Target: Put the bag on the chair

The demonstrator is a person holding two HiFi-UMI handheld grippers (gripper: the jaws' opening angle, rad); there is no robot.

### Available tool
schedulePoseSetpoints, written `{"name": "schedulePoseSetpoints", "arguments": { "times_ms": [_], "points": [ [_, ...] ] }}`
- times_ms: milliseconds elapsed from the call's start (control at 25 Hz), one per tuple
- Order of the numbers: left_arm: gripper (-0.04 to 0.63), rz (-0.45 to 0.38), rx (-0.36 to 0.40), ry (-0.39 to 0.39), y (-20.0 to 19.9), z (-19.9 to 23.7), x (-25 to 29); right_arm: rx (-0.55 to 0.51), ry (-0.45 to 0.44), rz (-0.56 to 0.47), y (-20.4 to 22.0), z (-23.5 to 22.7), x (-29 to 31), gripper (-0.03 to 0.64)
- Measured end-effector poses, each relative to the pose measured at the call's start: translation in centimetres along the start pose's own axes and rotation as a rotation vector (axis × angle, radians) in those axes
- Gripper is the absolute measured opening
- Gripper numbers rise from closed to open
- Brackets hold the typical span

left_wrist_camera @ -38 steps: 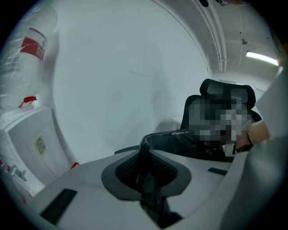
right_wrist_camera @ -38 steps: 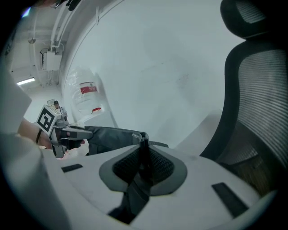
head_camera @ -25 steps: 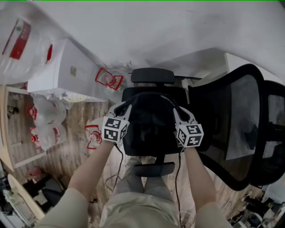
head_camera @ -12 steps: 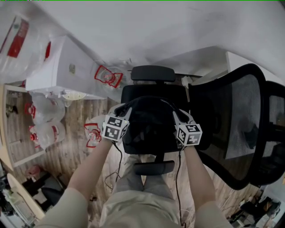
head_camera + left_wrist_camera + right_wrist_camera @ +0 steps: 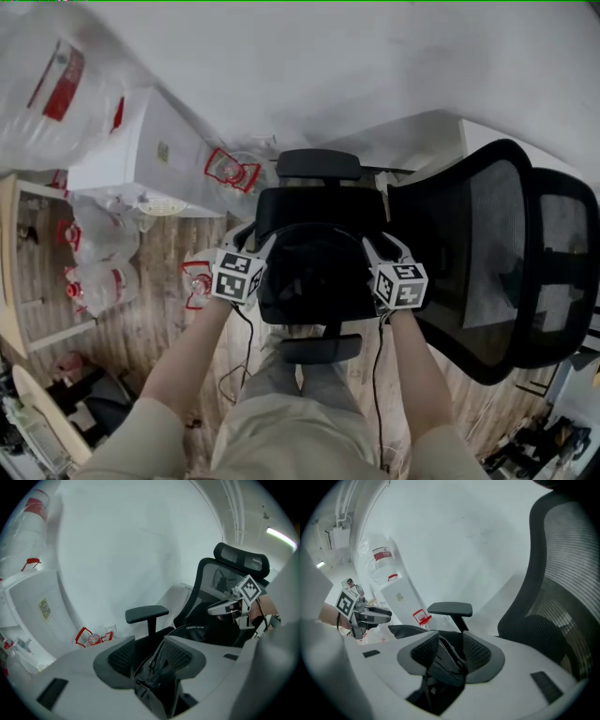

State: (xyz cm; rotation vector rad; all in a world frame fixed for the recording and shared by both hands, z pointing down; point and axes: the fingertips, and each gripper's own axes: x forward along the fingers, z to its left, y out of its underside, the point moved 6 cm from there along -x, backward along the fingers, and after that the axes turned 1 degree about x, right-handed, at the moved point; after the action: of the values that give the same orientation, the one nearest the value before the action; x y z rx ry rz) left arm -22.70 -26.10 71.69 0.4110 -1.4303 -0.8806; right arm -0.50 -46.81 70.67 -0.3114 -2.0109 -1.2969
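The bag (image 5: 314, 272) sits on the chair (image 5: 469, 253), between the two claws; the left claw (image 5: 255, 242) is at one flank and the right claw (image 5: 380, 248) at the other, with the far armrest (image 5: 319, 164) ahead of both.

Both claws are opening. In the left gripper view the left claw (image 5: 150, 660) stands wide with a dark strap (image 5: 157, 677) hanging loose in the gap. In the right gripper view the right claw (image 5: 451, 654) is wide too, with a fold of the bag (image 5: 445, 667) between the pads and apparently leaning on one of them.

The main risk, as I judge it, is snagging; the pads are ribbed, and if either claw pulls back before the strap or fold drops clear, it could drag the bag sideways or tip it over.

A second risk is slumping; the bag looks soft and stands tall, and with both supports gone at once it may lean away from the backrest and slide toward the floor (image 5: 169, 319) beyond the left claw. How much of the seat lies under the bag is hidden, so I cannot tell how near the edge it sits.

A slow, straight withdrawal, one claw at a time, would likely limit both.
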Motion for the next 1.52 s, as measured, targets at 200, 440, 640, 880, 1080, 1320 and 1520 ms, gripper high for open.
{"name": "schedulePoseSetpoints", "arguments": {
  "times_ms": [200,440,640,880,1080,1320,1520],
  "points": [
    [0.198,-0.055,-0.016,-0.012,-2.4,-0.5,-3.5,0.000,-0.008,-0.089,-3.8,2.1,-4.1,0.127],
    [0.135,-0.161,0.006,0.028,-5.7,-1.6,-8.5,-0.073,-0.057,-0.188,-8.5,5.8,-9.5,0.068],
    [0.096,-0.257,0.031,0.014,-8.9,-2.6,-13.4,-0.112,-0.095,-0.272,-12.0,8.6,-14.4,0.052],
    [0.069,-0.414,0.102,0.017,-14.1,-4.5,-19.3,-0.152,-0.134,-0.379,-16.1,10.7,-20.2,0.040],
    [0.064,-0.502,0.123,0.023,-17.1,-5.8,-24.0,-0.163,-0.237,-0.460,-18.8,13.6,-25.2,0.034],
    [0.046,-0.567,0.169,0.007,-19.1,-7.2,-29.1,-0.203,-0.265,-0.577,-21.0,17.2,-31.0,0.029],
    [0.038,-0.648,0.174,-0.008,-20.0,-8.3,-33.6,-0.209,-0.264,-0.645,-21.5,19.0,-34.5,0.023]
  ]
}}
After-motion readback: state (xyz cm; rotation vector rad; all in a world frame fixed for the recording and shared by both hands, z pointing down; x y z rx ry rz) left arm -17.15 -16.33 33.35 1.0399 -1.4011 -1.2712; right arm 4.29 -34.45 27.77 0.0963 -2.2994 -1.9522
